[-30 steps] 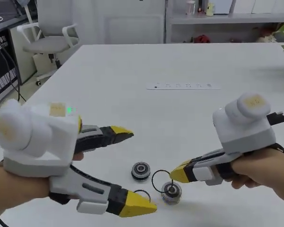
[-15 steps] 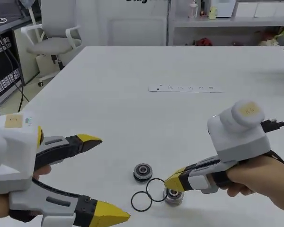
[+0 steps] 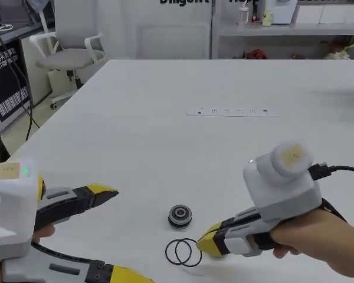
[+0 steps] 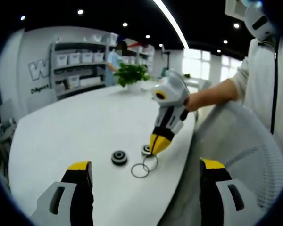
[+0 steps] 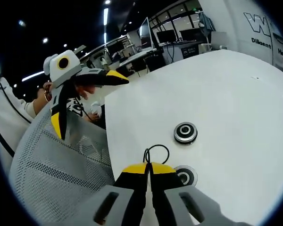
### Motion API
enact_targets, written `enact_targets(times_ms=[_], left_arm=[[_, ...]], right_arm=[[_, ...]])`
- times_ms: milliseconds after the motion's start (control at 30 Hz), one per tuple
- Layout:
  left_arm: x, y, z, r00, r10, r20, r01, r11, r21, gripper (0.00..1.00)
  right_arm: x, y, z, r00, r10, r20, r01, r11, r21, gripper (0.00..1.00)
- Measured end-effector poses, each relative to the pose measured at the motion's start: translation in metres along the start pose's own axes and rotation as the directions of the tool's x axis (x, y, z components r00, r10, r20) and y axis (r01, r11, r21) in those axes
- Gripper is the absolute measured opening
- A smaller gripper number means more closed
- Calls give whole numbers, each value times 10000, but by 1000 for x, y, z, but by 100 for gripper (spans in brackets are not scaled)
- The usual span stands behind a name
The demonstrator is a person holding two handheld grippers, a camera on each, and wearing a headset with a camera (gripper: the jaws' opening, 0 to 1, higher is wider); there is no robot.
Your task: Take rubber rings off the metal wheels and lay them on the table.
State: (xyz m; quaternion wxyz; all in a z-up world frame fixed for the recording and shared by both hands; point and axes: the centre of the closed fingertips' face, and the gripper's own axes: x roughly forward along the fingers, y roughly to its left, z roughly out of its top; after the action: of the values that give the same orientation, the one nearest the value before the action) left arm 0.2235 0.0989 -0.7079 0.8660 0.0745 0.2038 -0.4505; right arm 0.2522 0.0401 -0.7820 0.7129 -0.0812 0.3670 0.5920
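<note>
beyond the far left corner of the desk [image 3: 165, 118] stood a white office chair [image 3: 71, 53]. low at the left of the head view, the left claw [image 3: 133, 234] hung over the near side of the desk, released, its two yellow-tipped jaws spread wide apart. to its right the first metal wheel [image 3: 180, 215] lay flat on the desk, apart from both claws. just nearer the person, two thin black rubber rings [image 3: 183, 252] lay on the desk surface, overlapping each other. the right claw [image 3: 205, 243], gripped in the person's right hand [image 3: 310, 233], pointed in from the right with its yellow tips at the right edge of the rubber rings. the right gripper view showed its jaws clenched, pressed flat against each other, with the near edge of a ring right at the tips; whether that ring was pinched between them or only touched could not be told. in the same view the second metal wheel [image 5: 185, 175] sat on the desk just beside the claw's right jaw, with the first metal wheel a little farther out. well back on the desk, apart from all this, lay a white power strip [image 3: 233, 111].
</note>
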Motion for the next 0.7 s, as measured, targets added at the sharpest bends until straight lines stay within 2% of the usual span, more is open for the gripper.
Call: enact_targets(times_ms=[167,333,700], left_arm=[[2,-3,-3,9999,-73,-107,73,10000,-53,95],[4,-7,-2,9997,-223,-17,223,9997,-95,94],[5,-9,-9,9994,-322,-159,319,9993,-191,93]], right_arm=[[3,-3,-4,9998,-153,-119,150,9996,-245,0],[5,-7,-11,9986,-339,-412,317,9982,-516,0],[3,-17,-12,9954,-822,-488,769,9917,-1029,6]])
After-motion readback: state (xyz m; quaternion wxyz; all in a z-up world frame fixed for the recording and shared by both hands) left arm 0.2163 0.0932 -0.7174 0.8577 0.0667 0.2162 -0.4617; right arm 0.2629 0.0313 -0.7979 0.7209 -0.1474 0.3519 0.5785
